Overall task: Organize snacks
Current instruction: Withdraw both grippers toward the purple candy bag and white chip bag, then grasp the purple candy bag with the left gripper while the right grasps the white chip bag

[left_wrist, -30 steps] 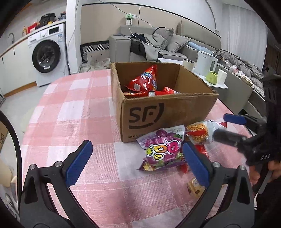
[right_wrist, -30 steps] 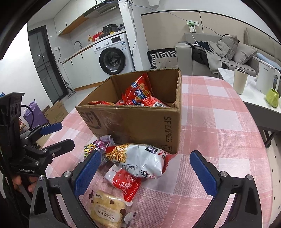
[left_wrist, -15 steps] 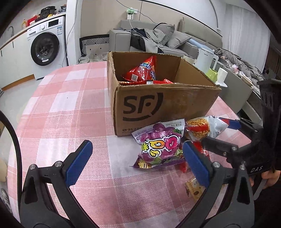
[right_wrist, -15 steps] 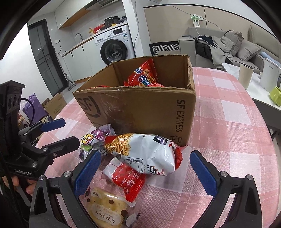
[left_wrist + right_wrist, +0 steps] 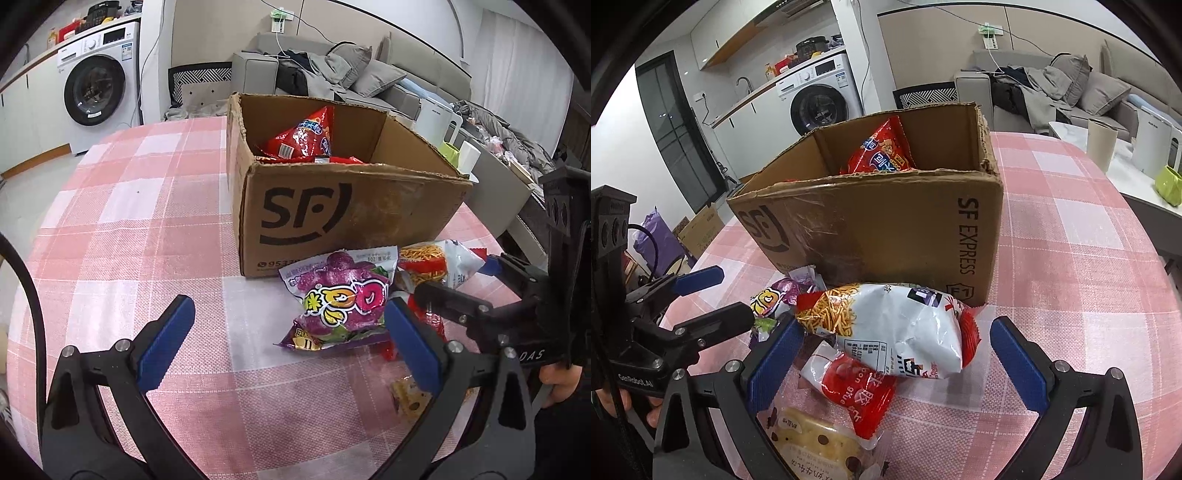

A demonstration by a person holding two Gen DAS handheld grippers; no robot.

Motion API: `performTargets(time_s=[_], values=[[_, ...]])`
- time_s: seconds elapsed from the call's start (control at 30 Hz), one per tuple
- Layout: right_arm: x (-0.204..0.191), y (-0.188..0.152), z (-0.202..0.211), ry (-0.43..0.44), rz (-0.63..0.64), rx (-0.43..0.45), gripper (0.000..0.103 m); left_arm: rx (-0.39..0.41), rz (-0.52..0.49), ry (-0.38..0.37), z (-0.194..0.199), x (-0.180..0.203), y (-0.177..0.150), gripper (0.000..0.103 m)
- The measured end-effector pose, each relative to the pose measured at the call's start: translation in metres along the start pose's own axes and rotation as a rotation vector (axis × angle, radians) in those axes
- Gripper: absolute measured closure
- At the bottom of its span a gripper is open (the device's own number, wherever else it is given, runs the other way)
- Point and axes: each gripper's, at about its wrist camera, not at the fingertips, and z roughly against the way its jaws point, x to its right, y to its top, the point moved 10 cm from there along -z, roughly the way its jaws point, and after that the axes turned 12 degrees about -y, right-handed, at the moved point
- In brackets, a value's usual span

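Snacks: several bags are seen lying loose on the table just in front of the cardboard box, with more already inside it.
Table [image 5: 122, 221]: covered with a pink and white checked cloth; the box and the loose bags are borne on it.
Cardboard box [image 5: 351, 218]: open-topped, printed with "SF"; a red bag [image 5: 882, 151] is propped upright against its inner wall.
White bag [image 5: 897, 328]: printed with noodle sticks, laid against the foot of the box and partly over the red and white packet.
Purple bag [image 5: 343, 299]: laid flat beside the white bag, touching the box's lower edge.
Red and white packet [image 5: 853, 384]: tucked under the white bag's near edge.
Yellow packet [image 5: 820, 446]: dotted with dark spots, nearest the right camera.
Left gripper [image 5: 291, 343]: spread wide, nothing held; its right finger is seen just beside the purple bag.
Right gripper [image 5: 897, 362]: spread wide, nothing held; the white bag and the red and white packet are framed between its fingers.
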Motion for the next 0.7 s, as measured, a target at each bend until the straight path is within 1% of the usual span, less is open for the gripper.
performTargets(time_s=[0.2,0.37,0.57,0.7], values=[[-0.002,-0.001,-0.005,-0.003,-0.006,-0.006,0.0,-0.007,0.011,-0.016,-0.003,0.001,-0.003,0.001],[0.005,0.001,-0.005,-0.002,-0.038,-0.006,0.0,-0.008,0.009,-0.018,-0.005,0.002,-0.004,0.001],[0.008,0.001,-0.005,0.004,-0.045,-0.002,0.0,-0.02,0.031,-0.051,-0.008,0.007,-0.007,0.001],[0.005,0.0,-0.006,0.006,-0.042,0.002,0.0,-0.027,0.029,-0.056,-0.011,0.008,-0.008,0.001]])
